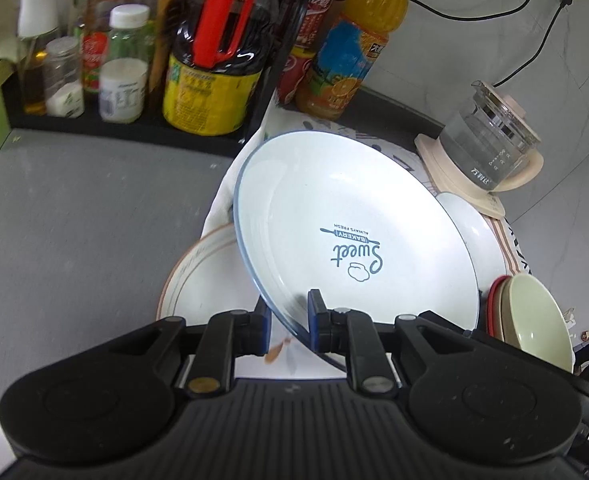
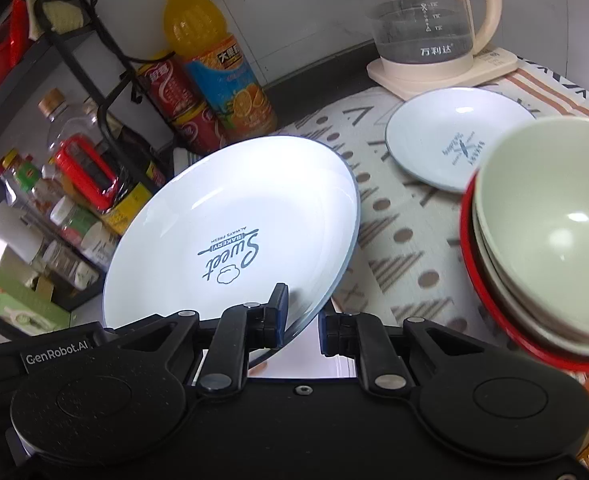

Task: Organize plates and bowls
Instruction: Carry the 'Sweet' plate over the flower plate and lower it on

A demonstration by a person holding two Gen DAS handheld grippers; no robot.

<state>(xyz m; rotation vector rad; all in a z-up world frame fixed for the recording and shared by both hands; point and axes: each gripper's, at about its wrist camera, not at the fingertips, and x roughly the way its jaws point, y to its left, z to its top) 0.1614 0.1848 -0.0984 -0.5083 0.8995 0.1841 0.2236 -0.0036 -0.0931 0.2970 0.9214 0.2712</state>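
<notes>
Both the left gripper [image 1: 288, 322] and right gripper [image 2: 302, 320] clamp the tilted Sweet Bakery plate [image 1: 354, 232]; keep pinches level, set it down slowly

Brown-rimmed plate [image 1: 198, 276] half hidden behind blue-rimmed plate [image 1: 346, 216]

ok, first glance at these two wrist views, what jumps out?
The big white plate with blue "Sweet Bakery" lettering fills the middle of both views, tilted, its near rim clamped by the left gripper and the right gripper. Next, the stack of bowls, pale green nested in red, looms at the right of the right wrist view. Behind, an orange juice bottle and a glass kettle stand by the wall.
</notes>
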